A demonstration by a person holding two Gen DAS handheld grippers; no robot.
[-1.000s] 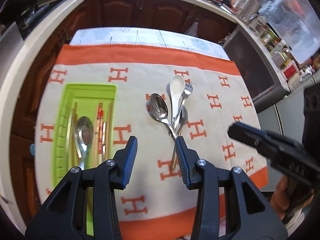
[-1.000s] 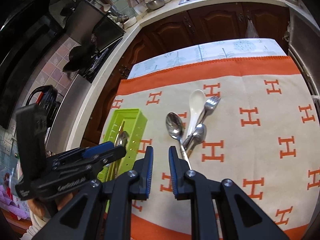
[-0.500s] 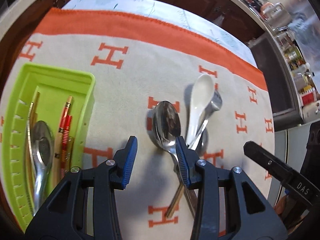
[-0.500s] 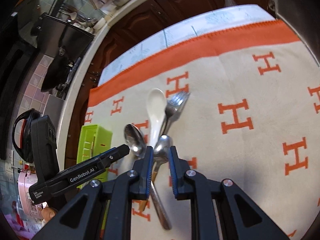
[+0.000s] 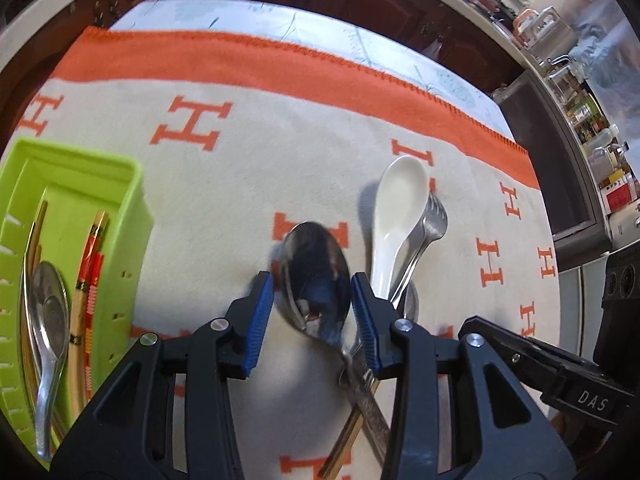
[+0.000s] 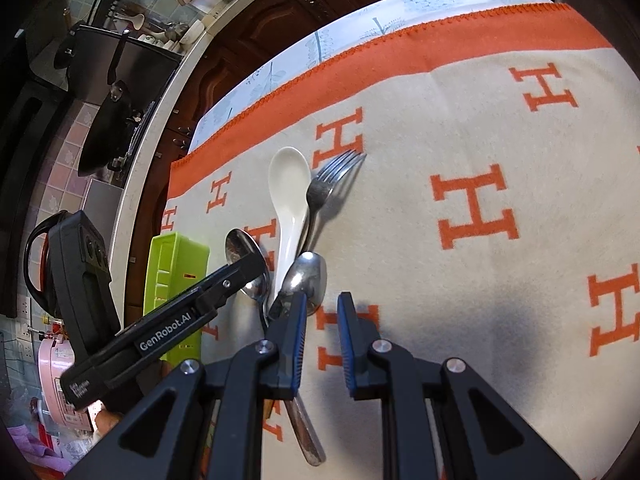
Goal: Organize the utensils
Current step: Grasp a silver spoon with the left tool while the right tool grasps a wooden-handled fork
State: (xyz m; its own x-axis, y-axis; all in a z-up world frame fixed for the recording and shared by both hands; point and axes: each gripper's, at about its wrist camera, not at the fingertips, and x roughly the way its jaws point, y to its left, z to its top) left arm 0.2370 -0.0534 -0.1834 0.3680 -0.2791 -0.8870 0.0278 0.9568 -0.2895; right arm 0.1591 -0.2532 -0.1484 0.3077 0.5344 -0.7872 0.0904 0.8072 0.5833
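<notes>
Steel spoon (image 5: 316,280) handle hidden beneath the left gripper (image 5: 312,296); small spoon (image 6: 310,280) partly covered behind the right gripper's (image 6: 322,314) left finger

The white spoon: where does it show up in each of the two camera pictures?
Left wrist view: the white spoon lies right of centre, beyond the right finger.
Right wrist view: it lies left of centre, beyond the left finger.
Shared landmark: the fork lying against its right side.

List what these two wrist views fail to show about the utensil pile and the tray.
- Left wrist view: large spoon handle hidden behind the left gripper; contact unclear.
- Left wrist view: green tray cut off by the frame edge.
- Right wrist view: small spoon handle hidden behind the right gripper.
</notes>
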